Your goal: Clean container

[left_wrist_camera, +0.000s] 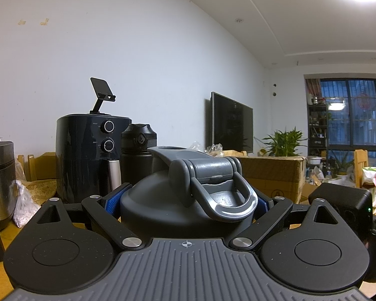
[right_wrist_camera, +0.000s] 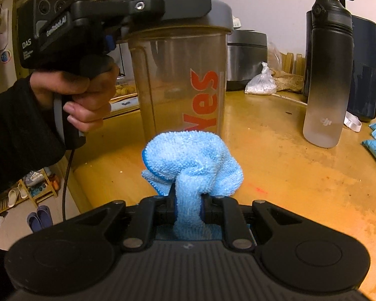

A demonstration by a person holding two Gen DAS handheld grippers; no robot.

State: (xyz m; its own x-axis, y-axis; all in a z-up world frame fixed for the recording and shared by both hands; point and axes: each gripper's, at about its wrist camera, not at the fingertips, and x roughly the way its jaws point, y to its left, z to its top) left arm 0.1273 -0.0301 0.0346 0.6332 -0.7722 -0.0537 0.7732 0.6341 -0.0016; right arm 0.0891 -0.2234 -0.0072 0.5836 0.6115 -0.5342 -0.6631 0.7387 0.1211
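The right gripper (right_wrist_camera: 189, 207) has its jaws pinched tight on a fluffy blue microfibre cloth (right_wrist_camera: 191, 160), bunched into a soft mound just in front of the shaker bottle (right_wrist_camera: 180, 82). The left gripper (left_wrist_camera: 188, 200) clamps its jaws on the shaker's grey domed lid (left_wrist_camera: 178, 200), held by a hand (right_wrist_camera: 85, 95) in a dark sleeve. The shaker, translucent with red lettering, stands upright on the glossy yellow wooden bench (right_wrist_camera: 288, 165), worn and speckled. To the right, well apart, stands a tall black-to-frosted bottle (right_wrist_camera: 328, 75); behind it a dark air fryer (left_wrist_camera: 87, 155) against a white wall. Bare bench lies between them.
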